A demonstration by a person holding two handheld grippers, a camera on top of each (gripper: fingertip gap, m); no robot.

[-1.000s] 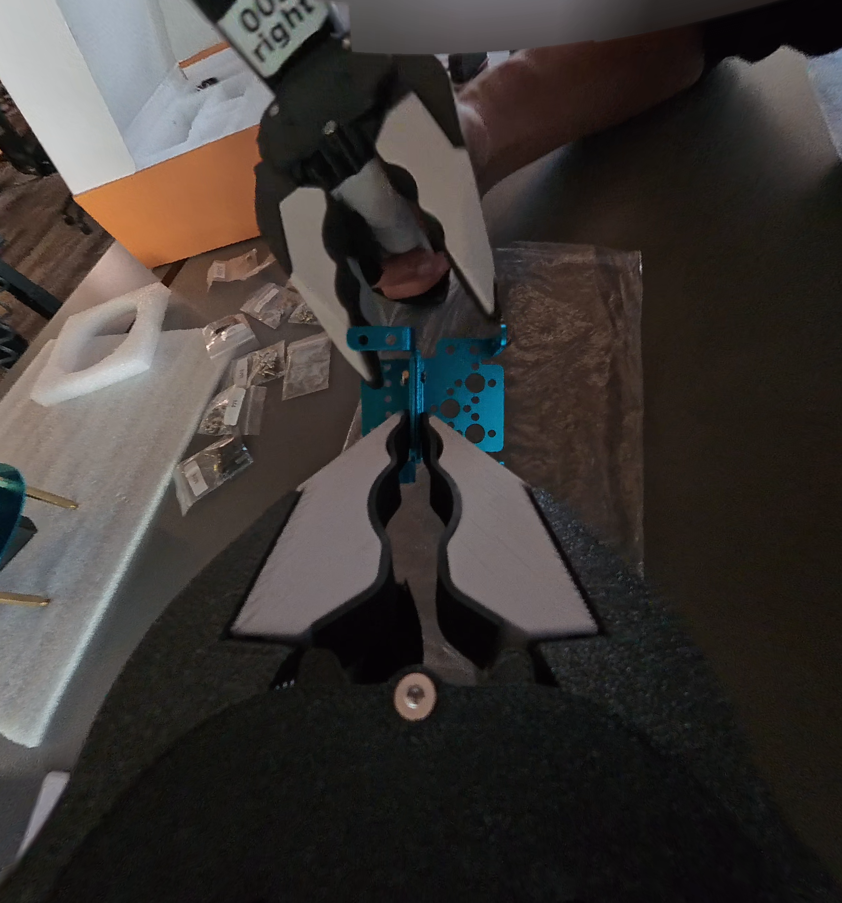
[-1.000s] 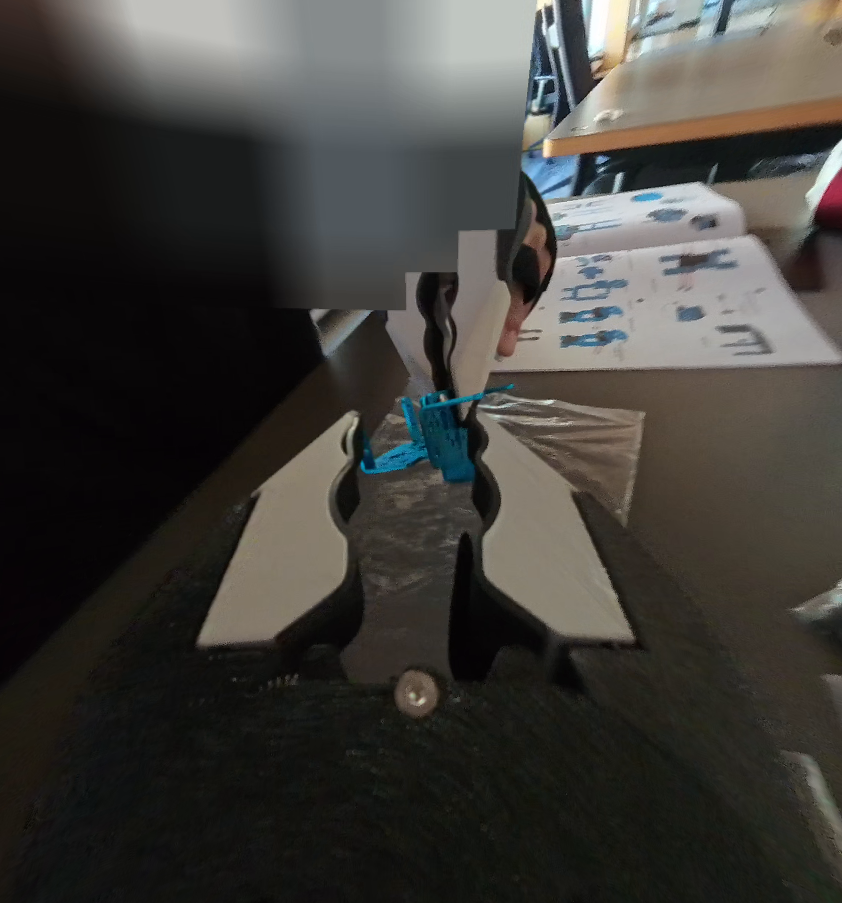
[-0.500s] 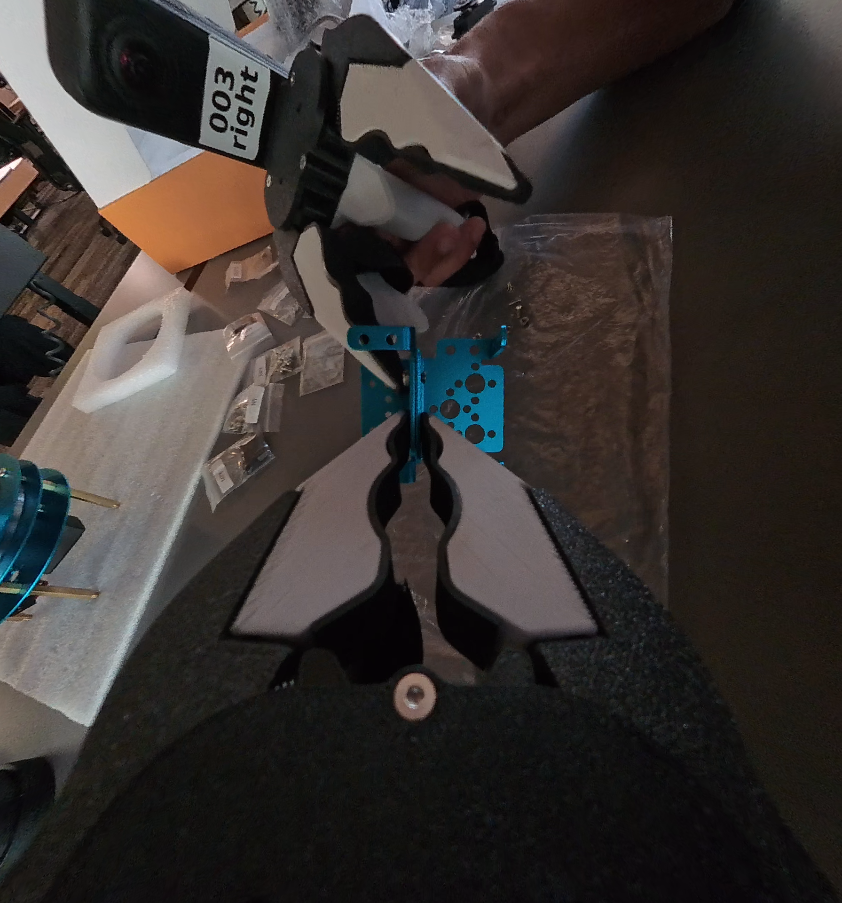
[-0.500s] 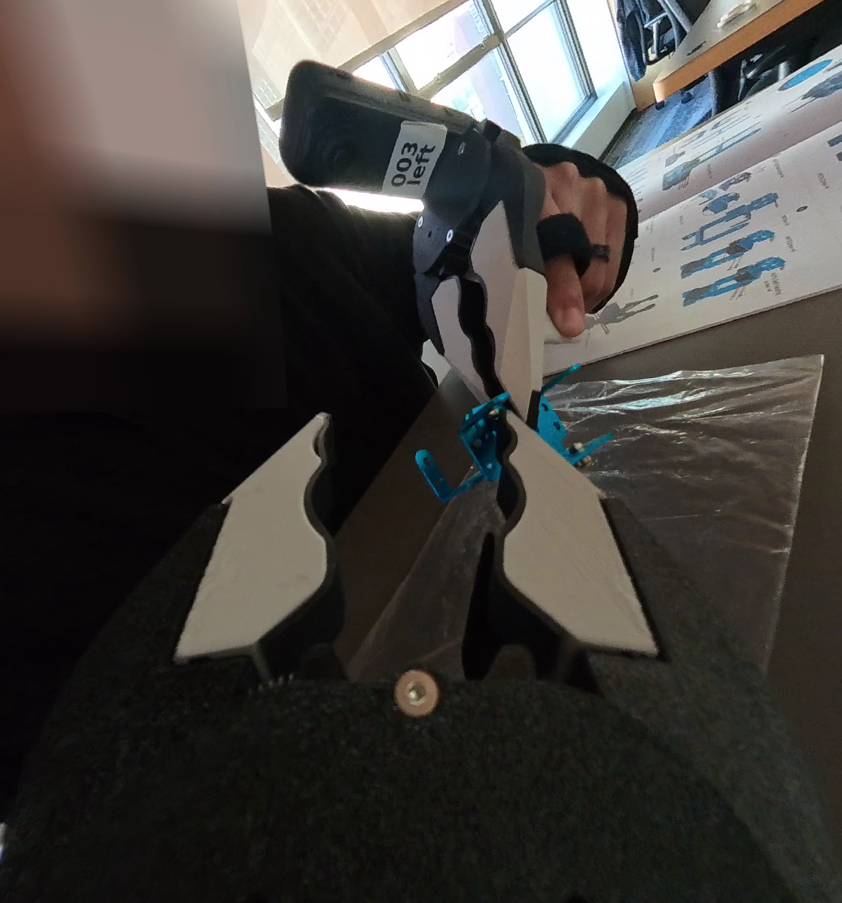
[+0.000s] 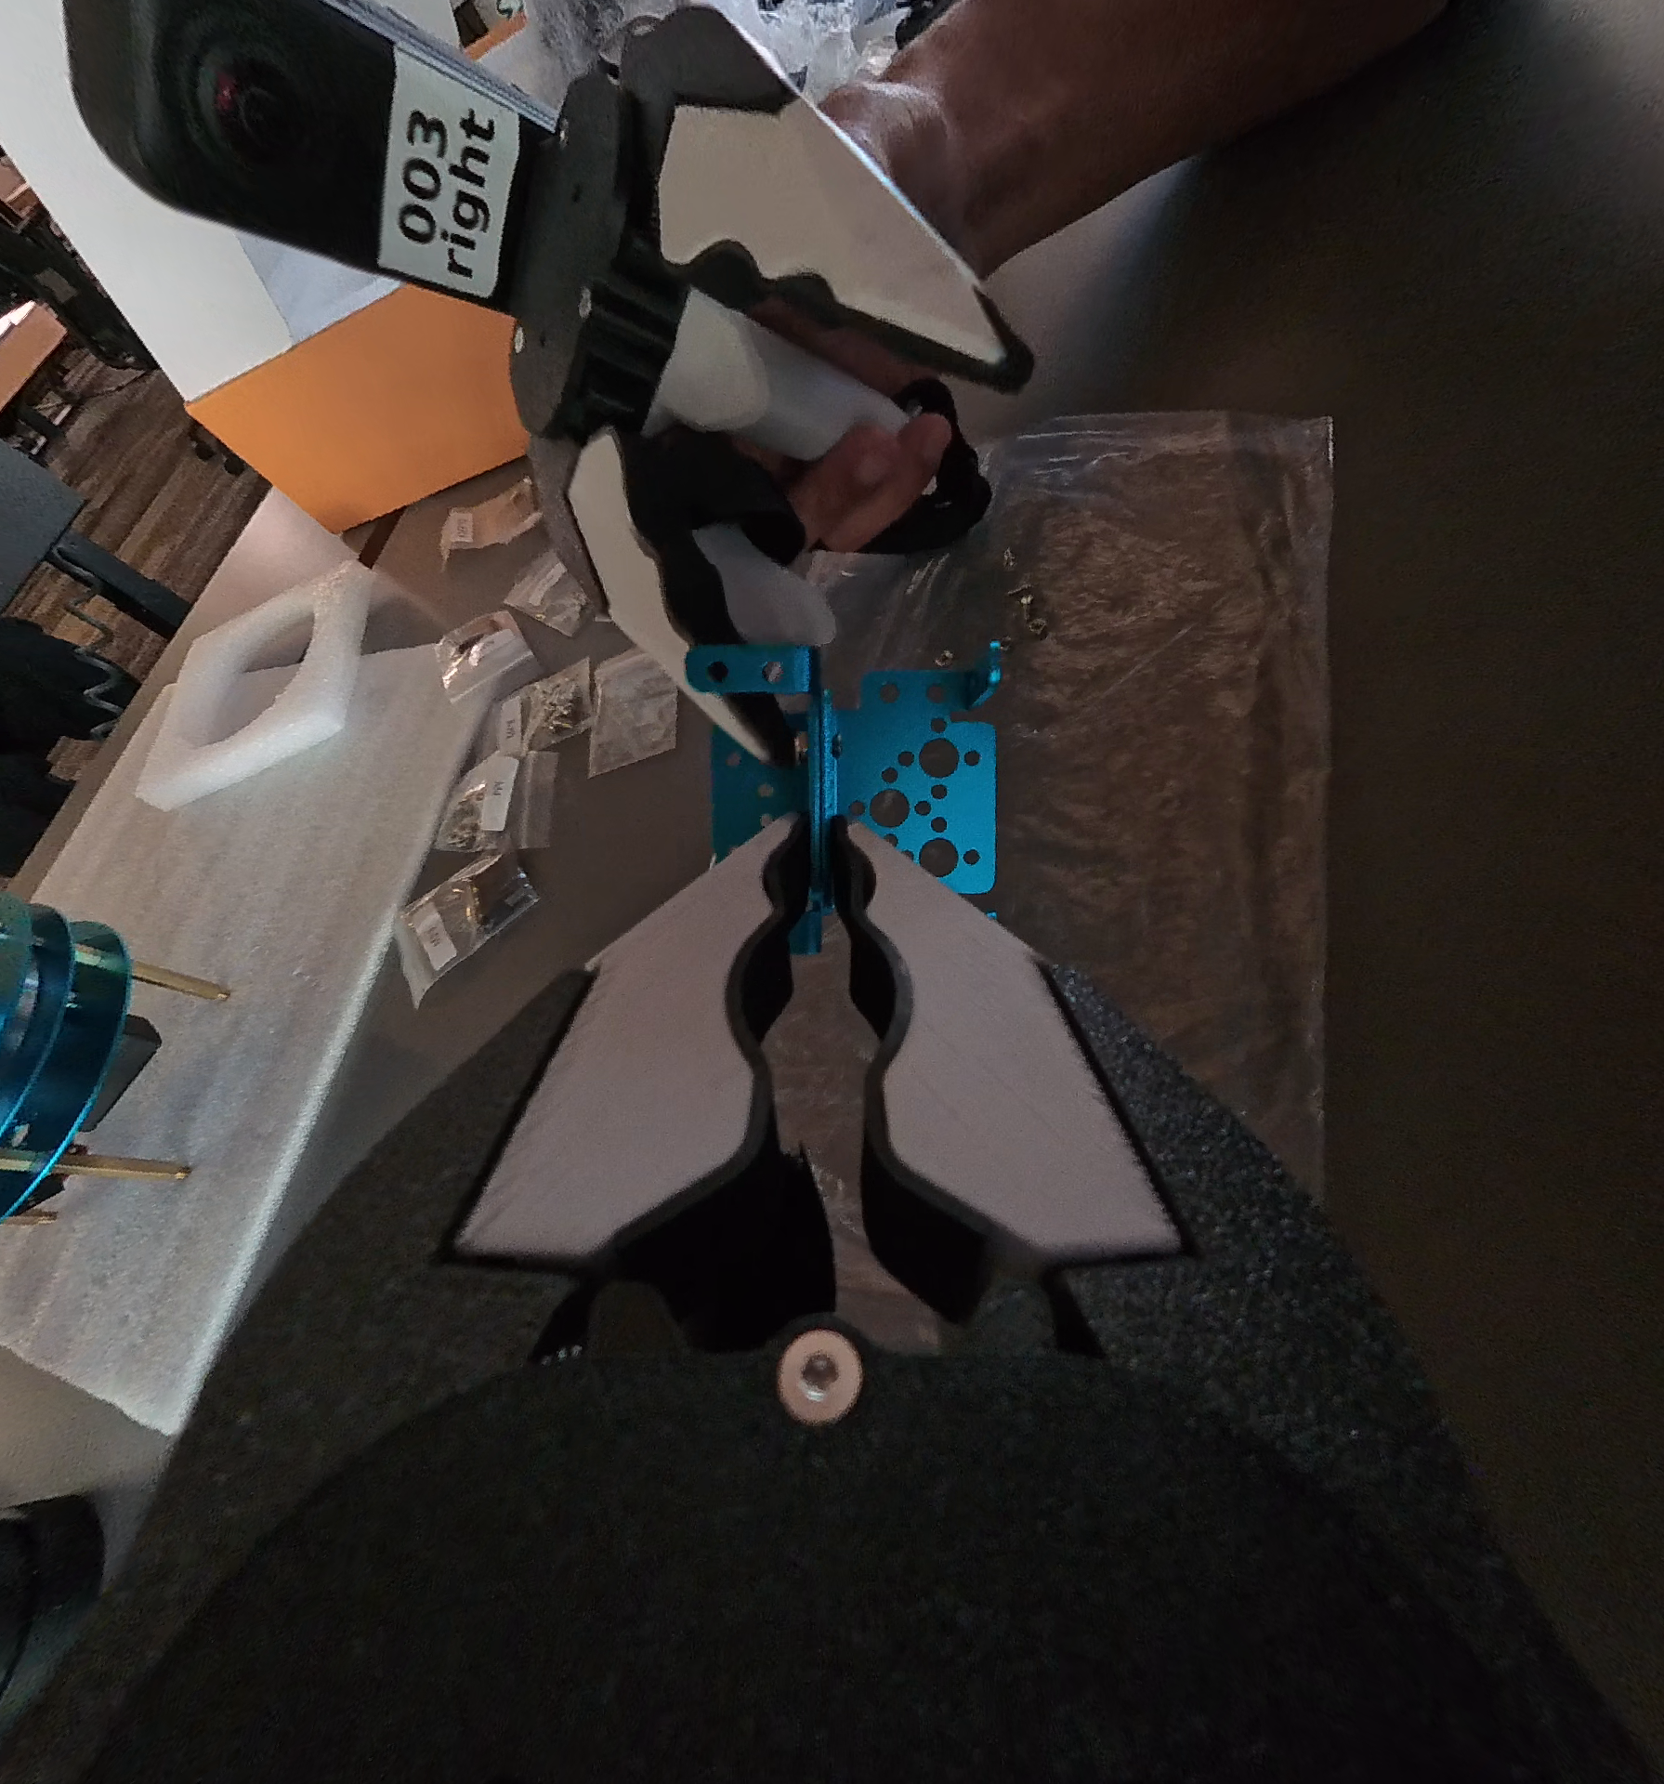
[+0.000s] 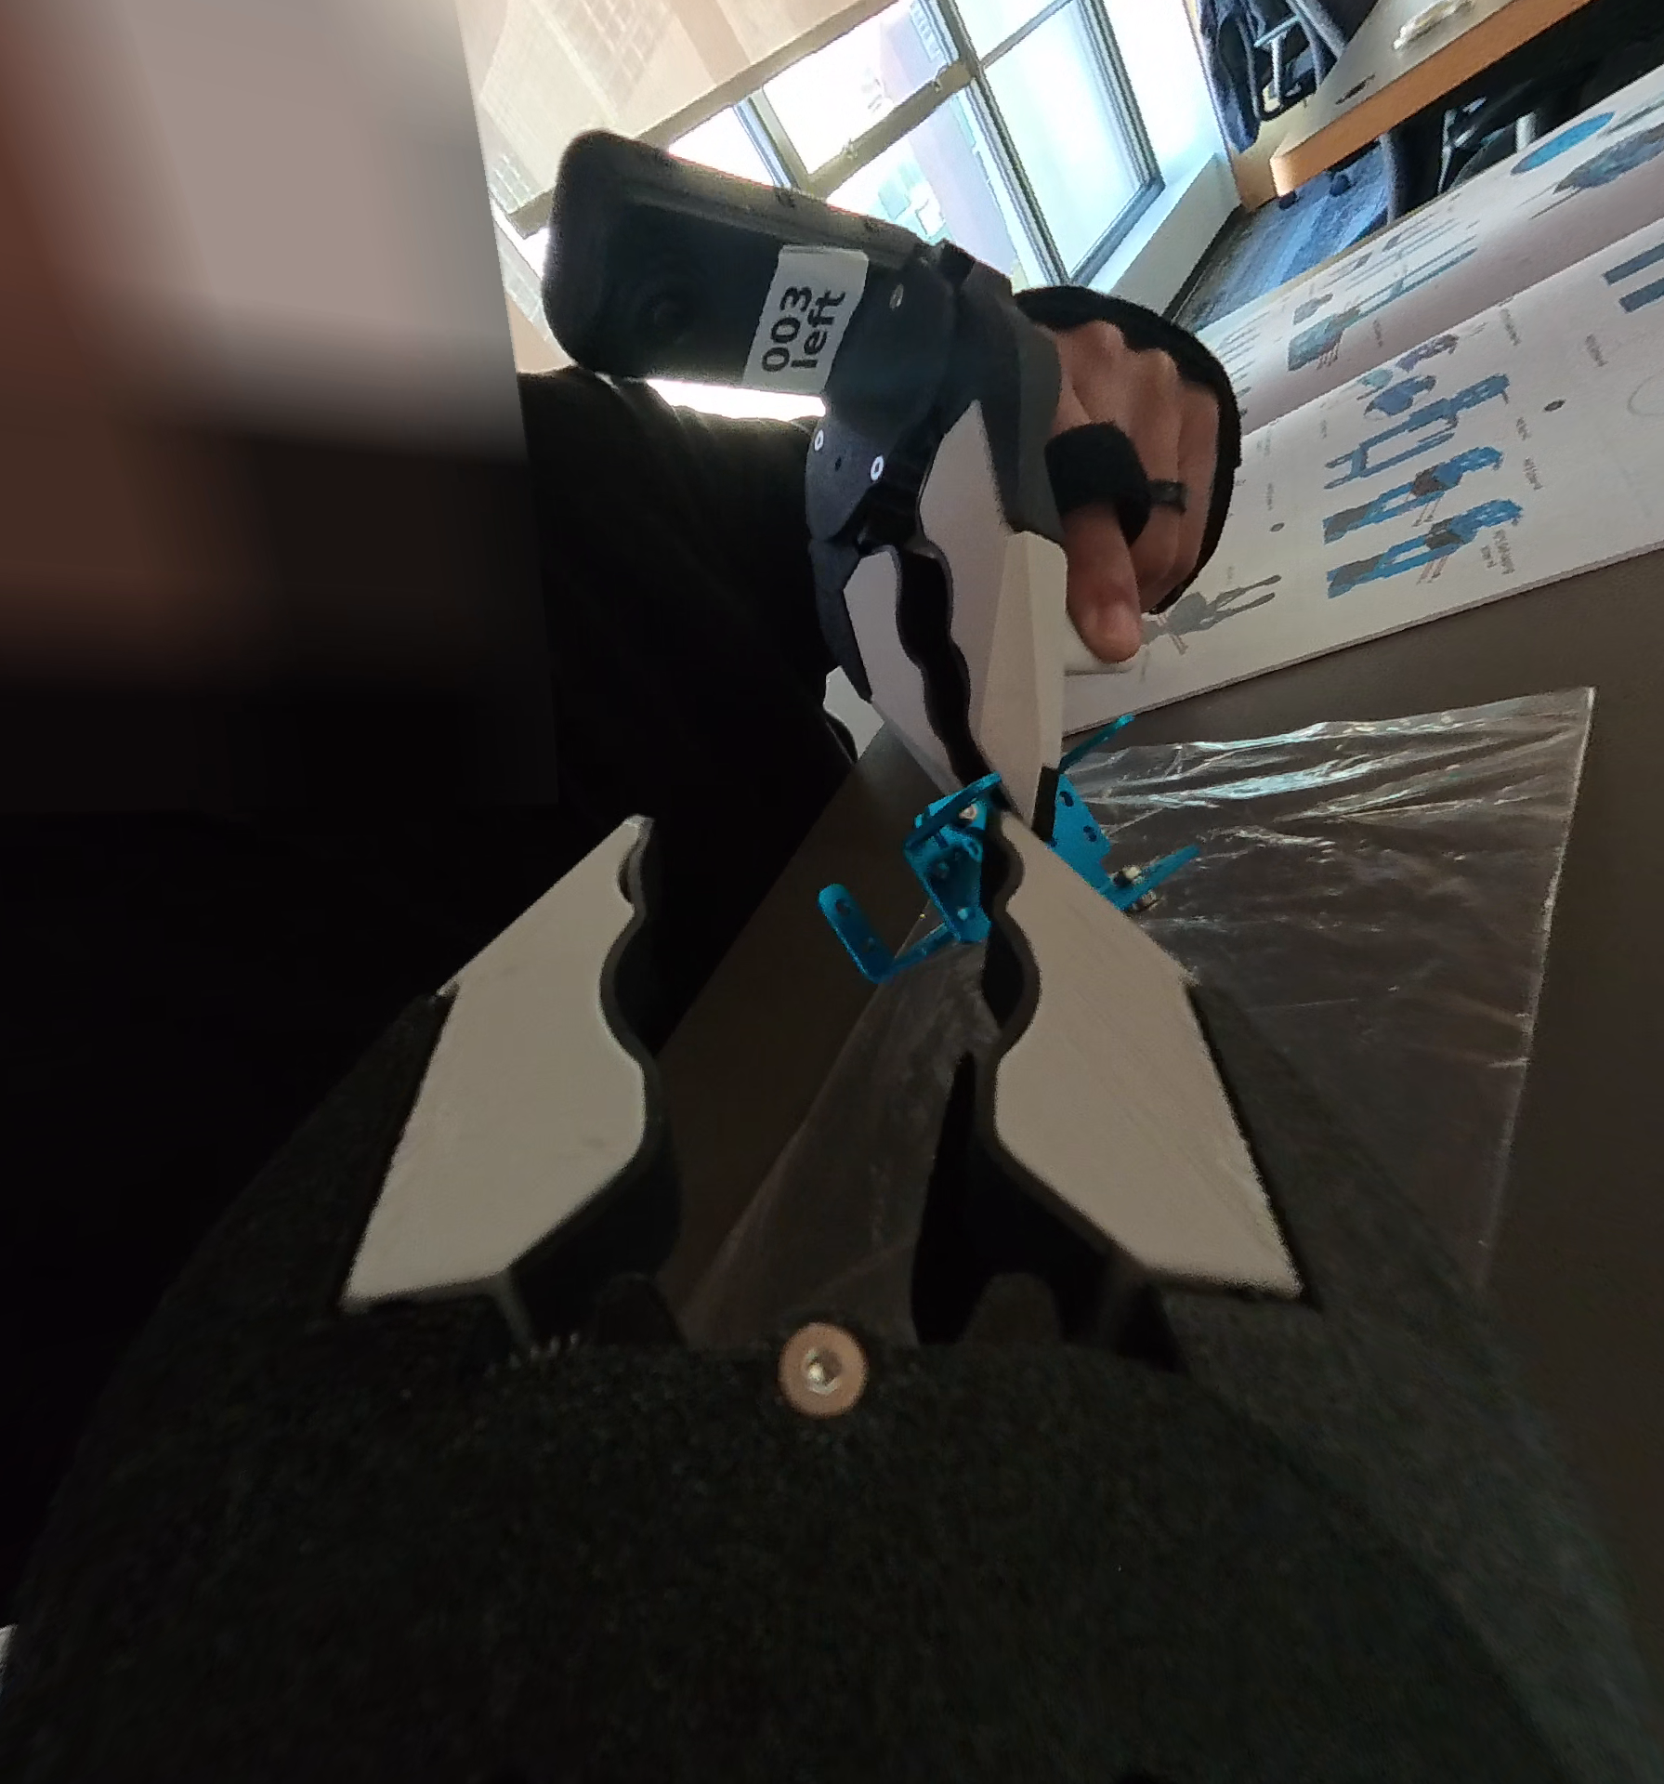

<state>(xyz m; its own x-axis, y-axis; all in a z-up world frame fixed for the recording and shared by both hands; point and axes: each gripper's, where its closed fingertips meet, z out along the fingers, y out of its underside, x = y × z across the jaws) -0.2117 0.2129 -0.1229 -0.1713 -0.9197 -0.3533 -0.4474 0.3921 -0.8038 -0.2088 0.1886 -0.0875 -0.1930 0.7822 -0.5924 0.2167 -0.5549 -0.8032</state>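
Blue perforated metal bracket (image 5: 915, 801) sat on a clear plastic sheet (image 5: 1194, 724) on the dark table (image 5: 1484, 869), its upright fin pinched by the left gripper (image 5: 816, 828). Judged light, stiff, thin-edged; best held by that fin. Right gripper (image 6: 828, 840) was spread wide, one fingertip touching the bracket. Versus a second earlier, it had tilted over.
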